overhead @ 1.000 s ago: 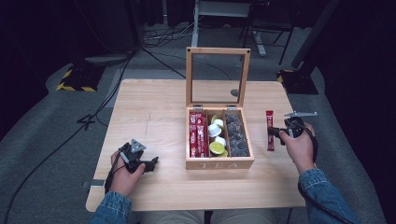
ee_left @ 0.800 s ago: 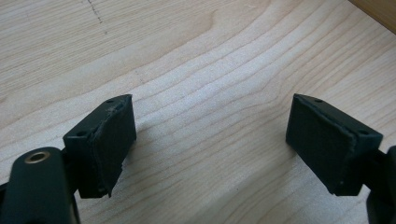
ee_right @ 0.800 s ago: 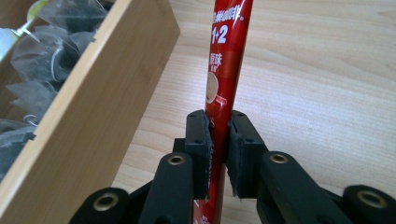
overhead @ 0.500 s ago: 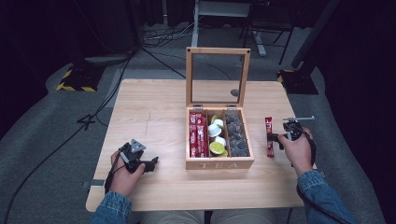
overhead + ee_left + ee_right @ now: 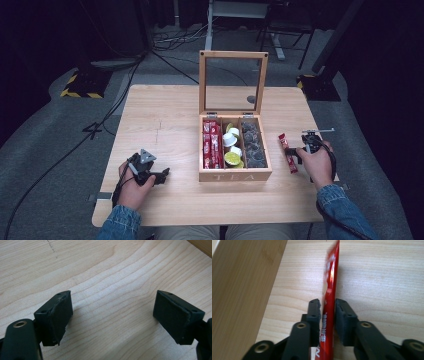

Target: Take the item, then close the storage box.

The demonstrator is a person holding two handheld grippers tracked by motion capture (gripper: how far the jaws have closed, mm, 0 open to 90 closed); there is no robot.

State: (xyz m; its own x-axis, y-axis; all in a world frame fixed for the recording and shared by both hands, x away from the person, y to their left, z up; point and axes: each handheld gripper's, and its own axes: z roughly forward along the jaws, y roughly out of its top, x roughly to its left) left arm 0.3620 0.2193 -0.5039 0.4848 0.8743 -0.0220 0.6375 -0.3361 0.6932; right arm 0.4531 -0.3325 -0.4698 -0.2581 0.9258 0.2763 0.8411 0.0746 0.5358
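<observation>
A red stick packet (image 5: pixel 287 152) lies on the table just right of the wooden tea box (image 5: pixel 235 176). In the right gripper view the packet (image 5: pixel 331 285) stands on its edge between the jaws of my right gripper (image 5: pixel 327 302). These jaws have just been opening, and thin gaps show between the pads and the packet. In the high view my right gripper (image 5: pixel 301 150) sits low at the packet's near end. My left gripper (image 5: pixel 161 175) rests on the table at the front left. Its jaws (image 5: pixel 112 305) stand wide open over bare wood.
The tea box has its glass lid (image 5: pixel 233 82) upright. It holds red packets (image 5: pixel 212 145) on the left, round pods (image 5: pixel 232 150) in the middle and dark bags (image 5: pixel 253 145) on the right. The box's side wall (image 5: pixel 239 290) is close to the left of my right gripper.
My right hand has sunk with the red packet, from above the table down onto it beside the box. The left hand has kept still.
</observation>
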